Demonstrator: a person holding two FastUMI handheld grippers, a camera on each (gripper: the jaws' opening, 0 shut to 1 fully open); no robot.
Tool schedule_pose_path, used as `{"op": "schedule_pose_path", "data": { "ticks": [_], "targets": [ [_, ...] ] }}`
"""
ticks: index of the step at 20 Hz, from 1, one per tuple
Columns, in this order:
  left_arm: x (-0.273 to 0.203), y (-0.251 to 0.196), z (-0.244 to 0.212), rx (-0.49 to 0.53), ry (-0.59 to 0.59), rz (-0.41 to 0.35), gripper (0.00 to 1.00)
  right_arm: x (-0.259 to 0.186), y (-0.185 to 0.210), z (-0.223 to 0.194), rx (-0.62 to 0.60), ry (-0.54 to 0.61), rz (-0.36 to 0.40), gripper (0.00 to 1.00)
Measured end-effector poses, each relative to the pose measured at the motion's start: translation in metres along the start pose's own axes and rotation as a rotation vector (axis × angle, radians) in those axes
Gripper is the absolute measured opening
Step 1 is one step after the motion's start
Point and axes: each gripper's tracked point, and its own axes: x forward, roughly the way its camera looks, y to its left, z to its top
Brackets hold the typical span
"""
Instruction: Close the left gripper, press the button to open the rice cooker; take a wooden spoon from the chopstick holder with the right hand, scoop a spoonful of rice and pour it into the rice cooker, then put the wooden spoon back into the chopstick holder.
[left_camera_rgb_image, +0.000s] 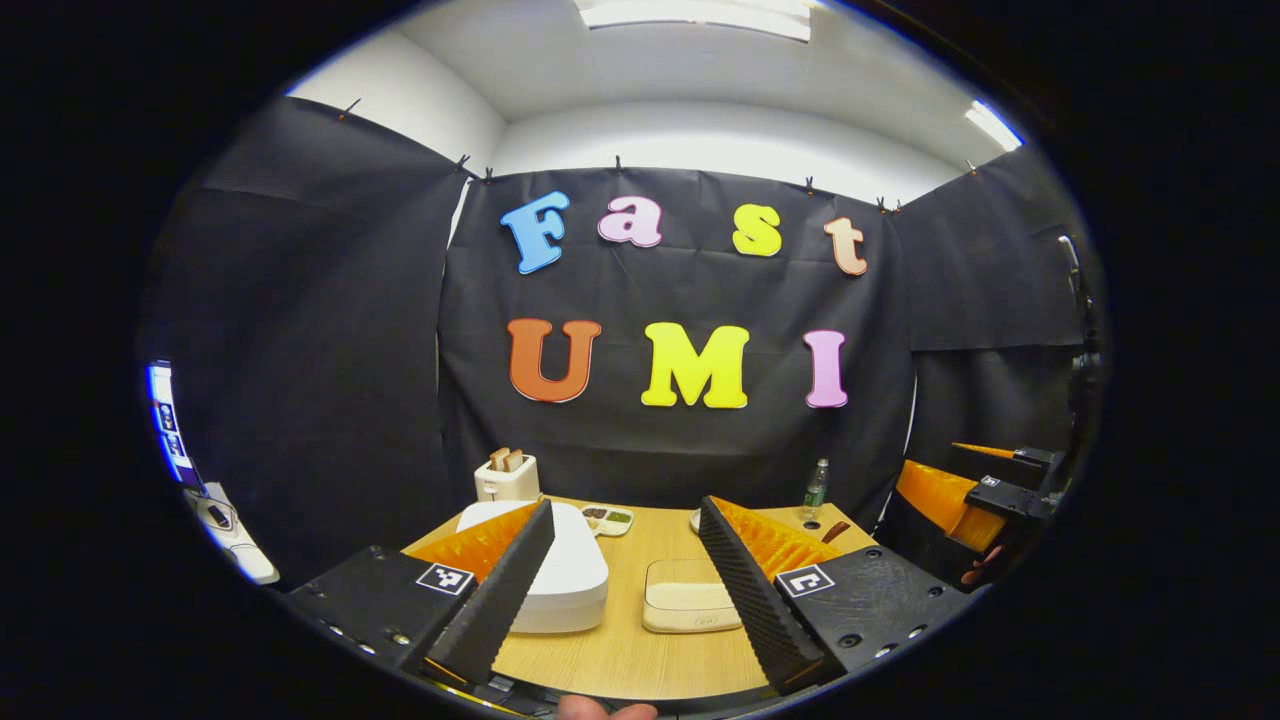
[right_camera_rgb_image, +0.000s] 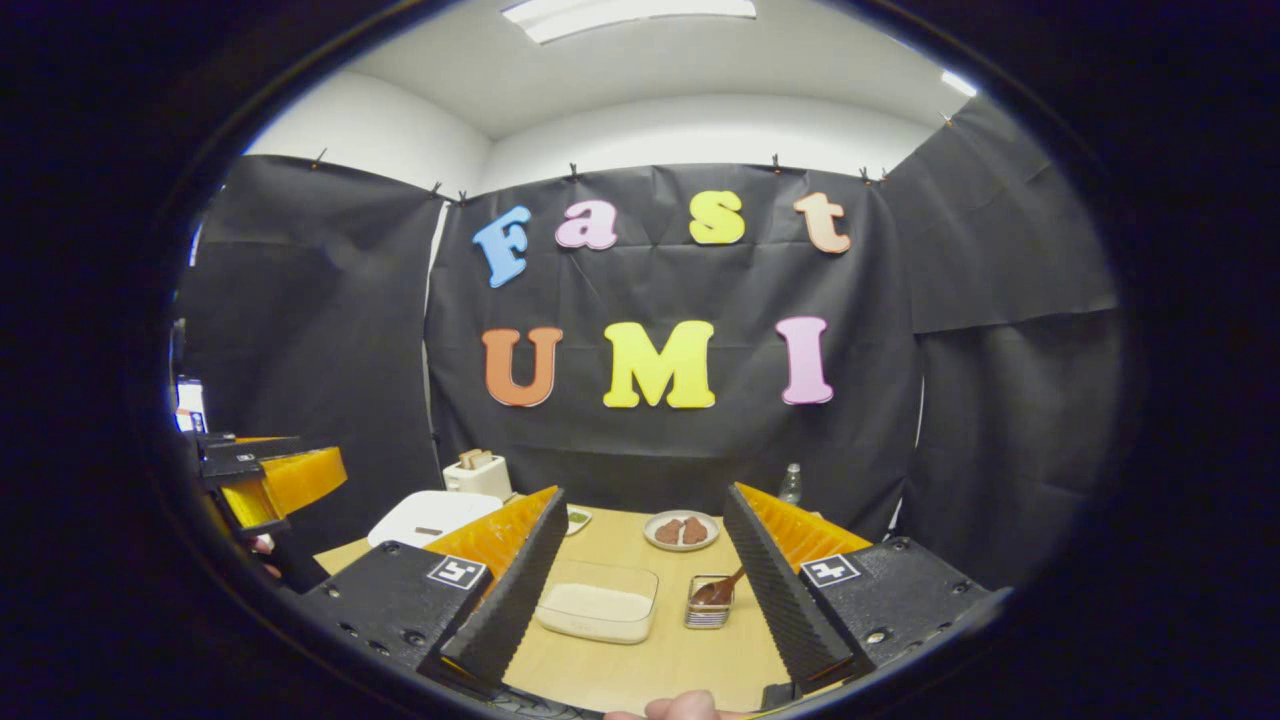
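Both hand-held grippers, left (left_camera_rgb_image: 625, 585) and right (right_camera_rgb_image: 640, 590), gape wide, empty. Spoon (right_camera_rgb_image: 722, 588) at one o'clock: light, stiff; pinch its handle.

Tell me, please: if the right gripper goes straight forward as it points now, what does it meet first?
Probably the clear container of rice, low between the open fingers of the right gripper. The chopstick holder stands just beside it; depth is unclear.

1. The right hand-held gripper (right_camera_rgb_image: 640, 590) hangs wide open above the light wooden table (right_camera_rgb_image: 640, 680).
2. Between its fingers: a clear rectangular container of white rice (right_camera_rgb_image: 597, 610), and right of it a small metal chopstick holder (right_camera_rgb_image: 708, 608) with a brown wooden spoon (right_camera_rgb_image: 722, 590).
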Motion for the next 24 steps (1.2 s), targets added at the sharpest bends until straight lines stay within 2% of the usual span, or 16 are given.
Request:
{"op": "schedule_pose_path", "data": {
  "ticks": [5, 6, 9, 11, 17, 24],
  "targets": [
    [0.003, 0.007, 0.0, 0.004, -0.003, 0.018, 0.94, 0.003, 0.004, -0.008, 0.0, 0.025, 0.024, 1.0],
    [0.003, 0.009, 0.001, 0.006, -0.008, 0.022, 0.94, 0.003, 0.003, -0.008, -0.001, 0.024, 0.02, 0.97],
    [0.005, 0.012, 0.006, 0.0, -0.025, 0.029, 0.94, 0.001, 0.004, -0.005, 0.016, 0.014, 0.017, 1.0],
    [0.005, 0.01, 0.006, -0.002, -0.03, 0.024, 0.94, -0.001, 0.002, -0.006, 0.017, 0.015, 0.011, 0.96],
    [0.007, 0.008, 0.006, 0.001, -0.032, 0.015, 0.94, -0.003, -0.005, -0.007, 0.019, 0.012, -0.008, 0.99],
    [0.007, 0.004, 0.007, 0.002, -0.03, 0.002, 0.94, -0.003, -0.012, -0.008, 0.041, 0.013, -0.034, 0.96]
  ]
}}
